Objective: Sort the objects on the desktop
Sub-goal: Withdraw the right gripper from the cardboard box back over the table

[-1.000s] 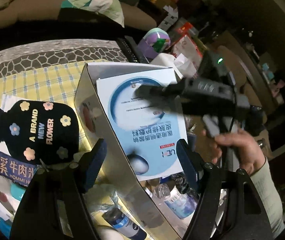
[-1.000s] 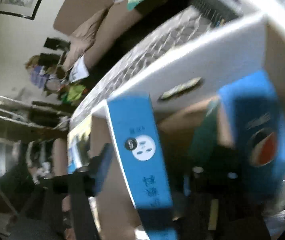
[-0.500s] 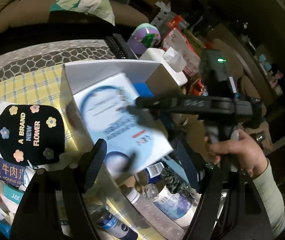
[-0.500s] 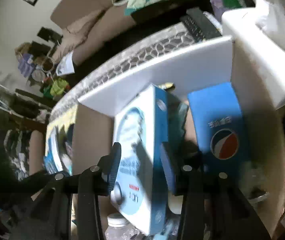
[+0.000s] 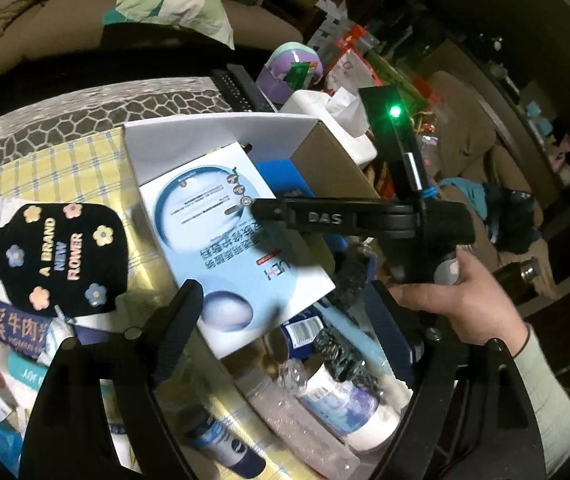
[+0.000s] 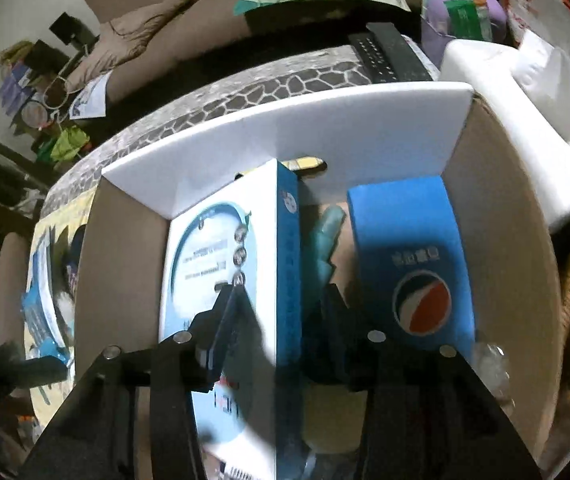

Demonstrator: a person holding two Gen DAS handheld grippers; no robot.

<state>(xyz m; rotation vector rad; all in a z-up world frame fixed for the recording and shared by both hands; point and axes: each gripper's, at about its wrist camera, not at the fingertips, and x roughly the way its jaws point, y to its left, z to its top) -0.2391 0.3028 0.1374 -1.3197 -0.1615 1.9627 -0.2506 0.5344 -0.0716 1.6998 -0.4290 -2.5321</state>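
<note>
A white and blue printed box (image 5: 229, 236) lies tilted inside an open cardboard box (image 5: 213, 140), against its left side. My right gripper (image 6: 281, 308) is closed around this printed box (image 6: 221, 272), one finger on its broad face and one on its far side. In the left wrist view the right gripper's black finger (image 5: 313, 216) reaches across the printed box from the right. My left gripper (image 5: 285, 312) is open and empty, hovering over the cardboard box's near end.
A blue Pepsi box (image 6: 409, 260) stands in the cardboard box's right half. Bottles (image 5: 345, 396) and tubes fill its near end. A black flower pouch (image 5: 53, 256) lies left on yellow checked cloth. A white tissue box (image 6: 525, 120), remote (image 6: 389, 56) and purple container (image 5: 293, 68) stand behind.
The printed box has gone from upright above the cardboard box down into it, tilting over to the left. My right gripper went down with it. The left gripper stayed open.
</note>
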